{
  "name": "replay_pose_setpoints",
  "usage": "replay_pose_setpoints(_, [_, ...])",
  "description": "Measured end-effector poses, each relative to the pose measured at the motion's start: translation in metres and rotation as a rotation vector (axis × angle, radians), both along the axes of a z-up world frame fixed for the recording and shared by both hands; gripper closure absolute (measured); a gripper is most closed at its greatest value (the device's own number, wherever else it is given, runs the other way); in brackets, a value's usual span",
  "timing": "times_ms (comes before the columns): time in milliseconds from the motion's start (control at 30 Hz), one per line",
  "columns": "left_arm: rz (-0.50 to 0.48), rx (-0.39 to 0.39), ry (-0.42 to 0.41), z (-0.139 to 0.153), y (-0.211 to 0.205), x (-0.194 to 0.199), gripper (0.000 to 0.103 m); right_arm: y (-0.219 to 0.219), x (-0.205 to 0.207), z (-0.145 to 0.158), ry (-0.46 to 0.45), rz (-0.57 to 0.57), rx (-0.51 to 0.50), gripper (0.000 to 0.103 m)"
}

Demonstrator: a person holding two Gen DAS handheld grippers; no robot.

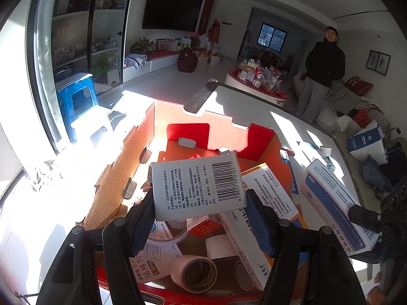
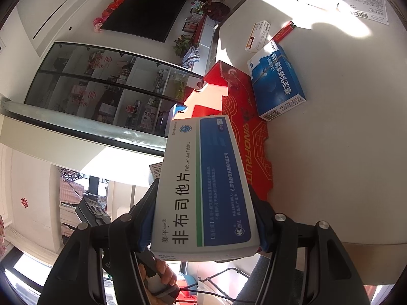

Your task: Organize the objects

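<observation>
- Landmark: an open red-and-orange cardboard box (image 1: pixel 142 152) sits on a pale table (image 1: pixel 267 106); every place below is given relative to this box.
- The left gripper (image 1: pixel 199 203) pinches a white medicine carton with a barcode (image 1: pixel 195 183); its blue-padded fingers press on the carton's two long edges. The carton hangs above the box's open top, tilted, clear of the contents.
- Inside the box lie several medicine cartons, among them a white and yellow carton (image 1: pixel 267 193), and near the front wall a roll of tape (image 1: pixel 195 272).
- The right gripper (image 2: pixel 203 218) is clamped on a long white and blue tablet carton (image 2: pixel 203 185), held by its long sides. In the left view this carton (image 1: pixel 335 203) is just outside the box's right wall, above the table, not over the opening.
- On the table to the right of the box rest a blue and white capsule carton (image 2: pixel 277 81), right beside the outer wall, and farther off a small white and orange carton (image 2: pixel 257 35) and a slim red packet (image 2: pixel 285 31).
- Step in hand, as I judge it: dropping gathered cartons into the box, with the left one about to go in.
- The next move likely calls for lowering the barcode carton into a free gap and spreading the fingers, then bringing the right carton over the opening.
</observation>
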State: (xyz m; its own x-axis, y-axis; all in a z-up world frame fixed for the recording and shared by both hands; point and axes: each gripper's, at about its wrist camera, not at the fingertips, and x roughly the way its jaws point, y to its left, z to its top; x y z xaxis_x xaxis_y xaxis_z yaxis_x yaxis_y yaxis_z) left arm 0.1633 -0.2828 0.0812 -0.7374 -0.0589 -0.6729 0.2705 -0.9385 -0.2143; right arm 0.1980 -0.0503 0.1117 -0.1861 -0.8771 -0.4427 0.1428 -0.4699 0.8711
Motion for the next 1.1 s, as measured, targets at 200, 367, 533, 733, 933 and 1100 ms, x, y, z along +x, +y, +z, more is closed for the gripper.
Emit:
replay_pose_setpoints(200, [-0.009, -0.003, -0.002, 0.002, -0.003, -0.018, 0.03, -0.033, -0.025, 0.022, 0.074, 0.045, 0.016, 0.042])
replay_pose_setpoints(367, [0.001, 0.029, -0.031, -0.003, -0.011, -0.041, 0.03, -0.076, -0.051, 0.032, 0.156, 0.076, 0.109, 0.041])
replay_pose_setpoints(533, [-0.007, 0.047, -0.108, -0.018, -0.017, -0.058, 0.02, -0.098, -0.066, 0.033, 0.19, 0.098, 0.212, 0.025])
replay_pose_setpoints(733, [0.02, 0.075, -0.115, -0.022, -0.024, -0.058, 0.011, -0.039, -0.085, 0.04, 0.291, -0.153, 0.416, 0.012])
replay_pose_setpoints(933, [0.012, 0.085, -0.119, -0.017, -0.025, -0.061, 0.009, -0.019, -0.123, -0.017, 0.157, -0.178, 0.587, 0.012])
replay_pose_setpoints(1100, [-0.011, 0.074, -0.113, -0.004, -0.024, -0.065, 0.008, -0.056, -0.138, -0.034, 0.213, -0.1, 0.719, 0.012])
